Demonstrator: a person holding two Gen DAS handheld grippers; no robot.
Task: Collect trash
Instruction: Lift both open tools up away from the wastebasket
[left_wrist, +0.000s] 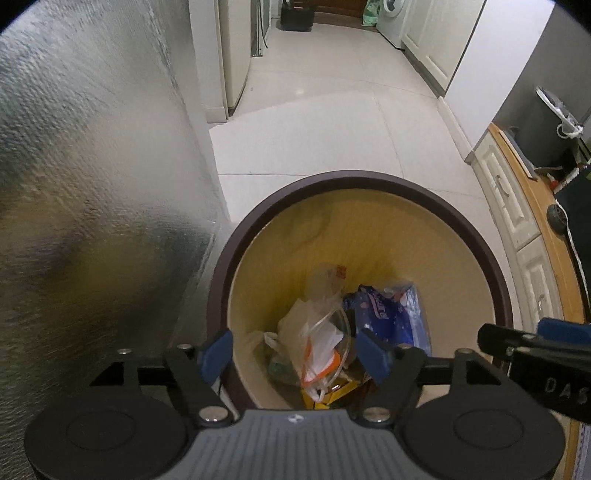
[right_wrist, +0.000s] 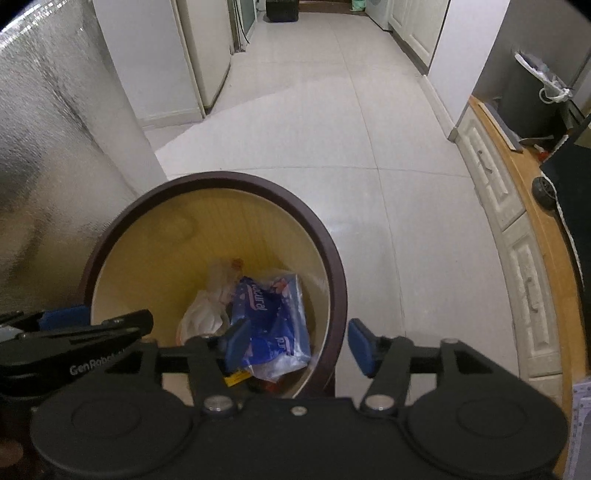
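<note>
Trash (left_wrist: 325, 339) lies inside the bin (left_wrist: 369, 181); left claw (left_wrist: 295, 356) and right claw (right_wrist: 299, 345) both apart, empty; further collection undetermined.

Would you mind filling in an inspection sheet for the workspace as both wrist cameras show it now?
Surface: pale tiled floor, bare along the corridor.
Job's things: round bin with dark brown rim and yellow inside, holding a blue printed plastic wrapper, crumpled white paper and a clear plastic bag.
Clutter: dark grey bin with white liner on the wooden-topped cabinet.
Grippers: left gripper above the round bin, jaws open, empty; right gripper over its rim, jaws open, empty.
Cables: a thin cord at the cabinet's right edge, unclear.
Surroundings: textured silver panel, white cupboards, washing machine far down the corridor.
</note>
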